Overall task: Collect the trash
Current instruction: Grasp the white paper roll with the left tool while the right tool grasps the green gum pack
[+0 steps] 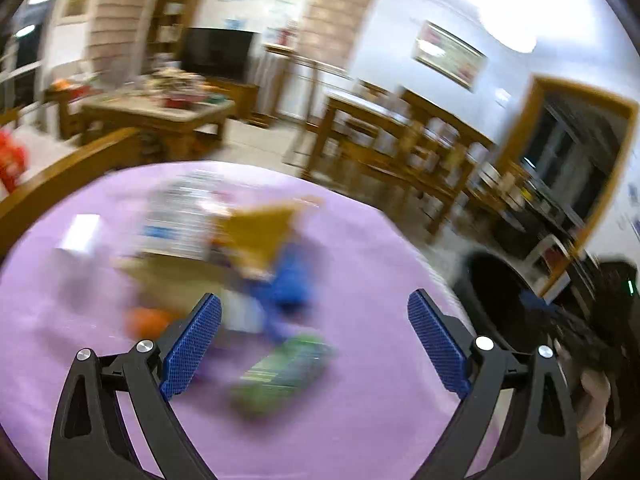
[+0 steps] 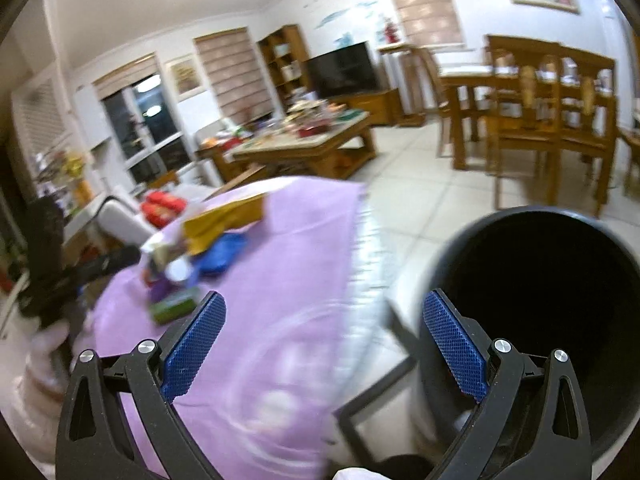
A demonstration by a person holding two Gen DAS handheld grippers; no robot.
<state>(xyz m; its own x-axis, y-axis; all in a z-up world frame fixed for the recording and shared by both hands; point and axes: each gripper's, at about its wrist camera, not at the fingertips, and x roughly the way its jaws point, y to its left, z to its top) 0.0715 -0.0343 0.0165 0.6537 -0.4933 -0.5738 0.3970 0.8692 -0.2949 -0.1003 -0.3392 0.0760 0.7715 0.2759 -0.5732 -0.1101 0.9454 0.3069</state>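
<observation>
Left tongs (image 1: 314, 320) are released, their blue pads spread wide and empty, held above the near part of the purple-covered tabletop (image 1: 380, 264) and aimed toward its far edge. In the left wrist view, from left to right, the trash forms a blurred heap: an orange item (image 1: 146, 322) near the left pad, a white printed package (image 1: 180, 212) at the far side, a yellow-brown paper bag (image 1: 264, 236) beside it, a blue wrapper (image 1: 292, 280) just nearer, and a green packet (image 1: 286, 368) nearest, lying between the spread pads. Motion blur smears every outline, so it cannot be told which pieces touch or overlap. At the right, off the tabletop, the dark bin (image 1: 496, 300) stands on the floor, partly cut by the right hand and its holder at the frame edge. Right tongs (image 2: 324, 324) are likewise released and empty, held over the near right edge of the tabletop (image 2: 304, 240), the right pad in front of the bin (image 2: 536, 280), whose open mouth is black inside, so its contents cannot be seen. In this view the trash heap (image 2: 200, 256) lies at the left, well apart from the bin; the left holder and hand are blurred at the far left edge.
</observation>
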